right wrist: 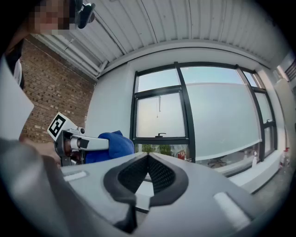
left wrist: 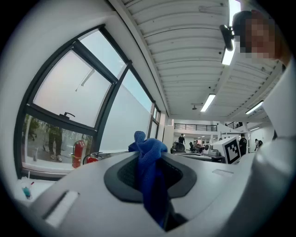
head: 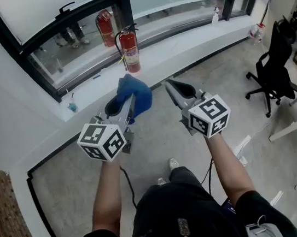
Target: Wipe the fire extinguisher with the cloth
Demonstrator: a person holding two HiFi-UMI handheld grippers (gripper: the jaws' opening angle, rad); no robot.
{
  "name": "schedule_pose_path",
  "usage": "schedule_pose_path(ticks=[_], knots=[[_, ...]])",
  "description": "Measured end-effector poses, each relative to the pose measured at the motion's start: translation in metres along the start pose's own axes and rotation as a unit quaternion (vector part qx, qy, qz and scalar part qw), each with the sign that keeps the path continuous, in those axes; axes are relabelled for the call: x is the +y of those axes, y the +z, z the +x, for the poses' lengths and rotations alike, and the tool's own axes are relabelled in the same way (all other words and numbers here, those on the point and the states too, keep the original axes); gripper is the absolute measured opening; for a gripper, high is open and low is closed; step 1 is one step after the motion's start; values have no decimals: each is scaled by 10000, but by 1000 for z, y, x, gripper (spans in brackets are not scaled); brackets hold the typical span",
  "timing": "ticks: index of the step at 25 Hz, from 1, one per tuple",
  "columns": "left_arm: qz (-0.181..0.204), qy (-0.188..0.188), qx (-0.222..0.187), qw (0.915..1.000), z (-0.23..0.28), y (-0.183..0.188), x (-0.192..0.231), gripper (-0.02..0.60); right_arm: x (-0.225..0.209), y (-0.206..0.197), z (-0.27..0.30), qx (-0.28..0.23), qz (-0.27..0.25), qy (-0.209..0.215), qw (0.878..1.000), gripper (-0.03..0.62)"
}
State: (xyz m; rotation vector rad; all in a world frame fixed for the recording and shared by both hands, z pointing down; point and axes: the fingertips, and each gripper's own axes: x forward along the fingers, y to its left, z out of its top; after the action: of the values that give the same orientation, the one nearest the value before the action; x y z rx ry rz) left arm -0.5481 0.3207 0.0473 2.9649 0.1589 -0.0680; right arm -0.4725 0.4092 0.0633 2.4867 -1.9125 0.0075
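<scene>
A red fire extinguisher (head: 130,50) stands upright on the white window ledge (head: 182,49), its reflection in the glass behind it. My left gripper (head: 126,108) is shut on a blue cloth (head: 135,94), which bunches out past the jaw tips a short way in front of the extinguisher. From the left gripper view the cloth (left wrist: 149,171) hangs pinched between the pads, with the extinguisher (left wrist: 90,159) low at left. My right gripper (head: 176,91) is held level beside the left one, shut with nothing in it. The right gripper view shows the cloth (right wrist: 111,146) and the extinguisher (right wrist: 181,154) far off.
A small blue-capped bottle (head: 72,106) sits on the ledge at left, a spray bottle (head: 215,16) and another bottle (head: 257,31) at right. A black office chair (head: 273,66) stands on the grey floor to the right. A brick wall (head: 5,230) closes the left side.
</scene>
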Motion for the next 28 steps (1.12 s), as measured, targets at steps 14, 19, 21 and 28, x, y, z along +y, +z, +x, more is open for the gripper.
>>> schedule_pose_path(ticks=[14, 19, 21, 28], knots=[[329, 154, 148, 9992, 9, -1, 1, 57, -2, 7, 4, -43, -8, 39, 10000, 2], [379, 209, 211, 9988, 10, -2, 12, 57, -2, 8, 13, -13, -14, 58, 10000, 2], [407, 217, 239, 9987, 12, -4, 16, 57, -4, 7, 16, -10, -6, 43, 10000, 2], [359, 216, 376, 9984, 33, -6, 41, 57, -21, -3, 36, 123, 151, 79, 9998, 2]])
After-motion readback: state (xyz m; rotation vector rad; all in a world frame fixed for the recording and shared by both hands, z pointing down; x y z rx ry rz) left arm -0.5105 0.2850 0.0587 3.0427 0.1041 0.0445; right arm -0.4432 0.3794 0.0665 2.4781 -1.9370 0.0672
